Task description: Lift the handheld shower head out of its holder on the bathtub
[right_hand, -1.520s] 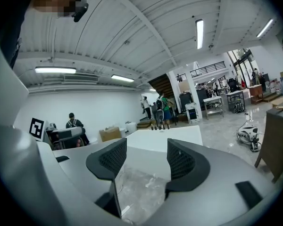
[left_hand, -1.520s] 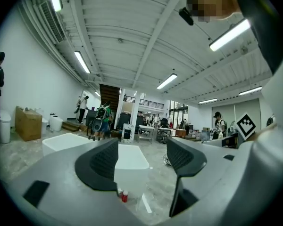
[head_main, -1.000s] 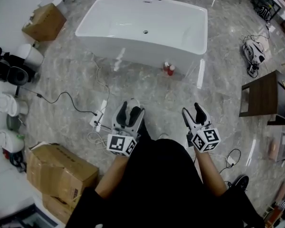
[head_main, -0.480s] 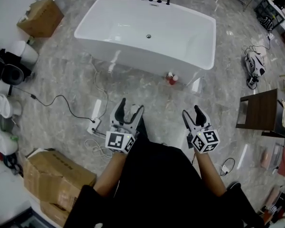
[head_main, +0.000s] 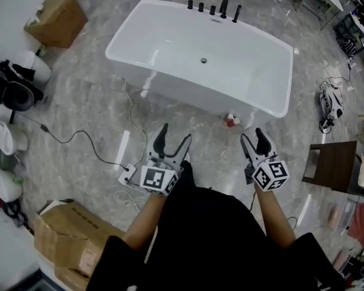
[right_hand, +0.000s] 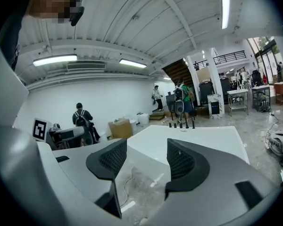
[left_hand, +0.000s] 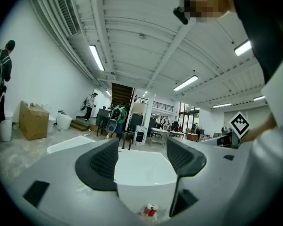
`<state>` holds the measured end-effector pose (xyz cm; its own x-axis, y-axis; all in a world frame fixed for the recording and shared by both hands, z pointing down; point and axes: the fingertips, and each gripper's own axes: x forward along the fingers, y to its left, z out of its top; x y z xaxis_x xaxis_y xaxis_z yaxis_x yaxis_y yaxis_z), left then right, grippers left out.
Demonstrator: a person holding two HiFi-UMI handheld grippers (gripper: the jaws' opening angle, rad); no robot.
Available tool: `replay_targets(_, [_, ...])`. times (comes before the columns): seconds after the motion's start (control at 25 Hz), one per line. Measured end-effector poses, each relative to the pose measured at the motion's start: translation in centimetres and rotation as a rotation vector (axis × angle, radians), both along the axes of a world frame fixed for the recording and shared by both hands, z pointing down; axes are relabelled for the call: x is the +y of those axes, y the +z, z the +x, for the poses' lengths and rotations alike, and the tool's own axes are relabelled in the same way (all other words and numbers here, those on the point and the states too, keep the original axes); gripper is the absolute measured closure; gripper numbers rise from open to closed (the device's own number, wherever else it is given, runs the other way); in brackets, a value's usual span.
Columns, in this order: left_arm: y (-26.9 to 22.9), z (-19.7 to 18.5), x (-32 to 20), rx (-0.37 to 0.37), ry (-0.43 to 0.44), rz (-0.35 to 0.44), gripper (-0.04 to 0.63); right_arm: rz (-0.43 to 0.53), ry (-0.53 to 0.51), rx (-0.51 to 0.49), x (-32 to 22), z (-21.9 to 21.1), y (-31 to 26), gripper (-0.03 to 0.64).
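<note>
A white freestanding bathtub (head_main: 170, 44) stands ahead on the marble floor. Black tap fittings (head_main: 213, 9) line its far rim; among them I cannot single out the shower head or its holder. The same bathtub (left_hand: 146, 166) shows between the left jaws, and the fittings (right_hand: 180, 124) appear small in the right gripper view. My left gripper (head_main: 171, 140) is open and empty, well short of the tub's near wall. My right gripper (head_main: 256, 142) is also open and empty, at about the same distance, near the tub's right corner.
Two small red-and-white bottles (head_main: 232, 120) sit on the floor against the tub's near wall. A power strip (head_main: 126, 174) with cables lies left of my left gripper. Cardboard boxes (head_main: 56, 19) (head_main: 73, 235) stand at left, toilets (head_main: 6, 135) along the left wall, a dark table (head_main: 332, 165) at right.
I have moved closer to the tub and turned somewhat, so it now sits more to the right and tilted. The left gripper's jaws have spread wider. Both grippers stay empty.
</note>
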<state>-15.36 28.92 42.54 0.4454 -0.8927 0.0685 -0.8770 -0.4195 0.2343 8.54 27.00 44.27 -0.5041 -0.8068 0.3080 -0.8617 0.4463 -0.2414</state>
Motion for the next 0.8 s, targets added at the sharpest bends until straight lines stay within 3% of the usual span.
replay_targets(0.36, [0.7, -6.0, -7.4, 0.002, 0.039, -0.035, 0.299, -0.026, 0.019, 0.008, -6.7, -6.6, 0.0, 0.383])
replay_targets(0.8, [1.0, -6.4, -12.6, 0.021, 0.097, -0.024, 0.299, -0.062, 0.091, 0.028, -9.2, -6.2, 1.1, 0.383])
